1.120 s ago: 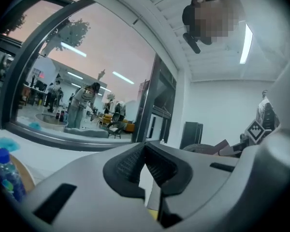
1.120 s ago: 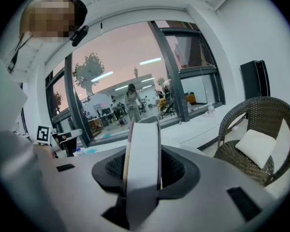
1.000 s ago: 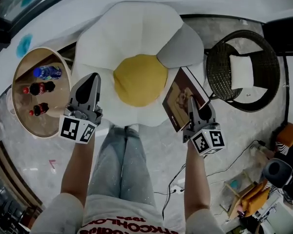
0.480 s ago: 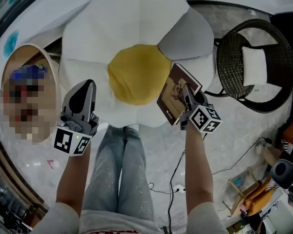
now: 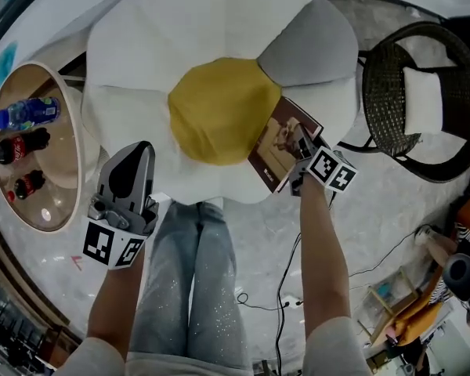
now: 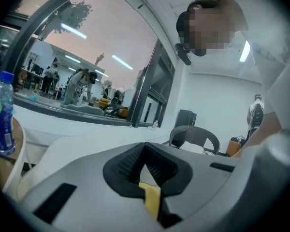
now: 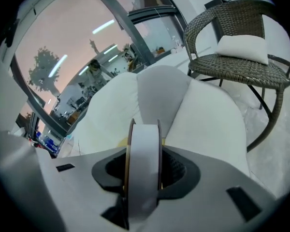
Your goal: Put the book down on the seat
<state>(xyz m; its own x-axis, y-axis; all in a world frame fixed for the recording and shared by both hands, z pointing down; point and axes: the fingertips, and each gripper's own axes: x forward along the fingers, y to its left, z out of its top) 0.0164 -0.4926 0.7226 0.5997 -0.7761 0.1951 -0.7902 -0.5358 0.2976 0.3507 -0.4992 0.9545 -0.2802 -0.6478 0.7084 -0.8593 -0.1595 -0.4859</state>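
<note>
Book (image 5: pixel 272 149) pinched by its edge in right gripper (image 5: pixel 299 141), tilted just over right side of seat (image 5: pixel 211 22), beside yellow centre (image 5: pixel 219 108) — held low, likely for laying flat. Left gripper (image 5: pixel 135 157) at front edge of seat, jaws pressed together, empty — apparently kept clear.

Head view looks steeply down; low gripper views both share the wicker chair (image 5: pixel 384 108)

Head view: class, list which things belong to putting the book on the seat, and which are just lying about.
Job: book, right gripper holding it, flower-shaped seat.
Lying about: bottles, round side table, wicker chair, white pillow.
</note>
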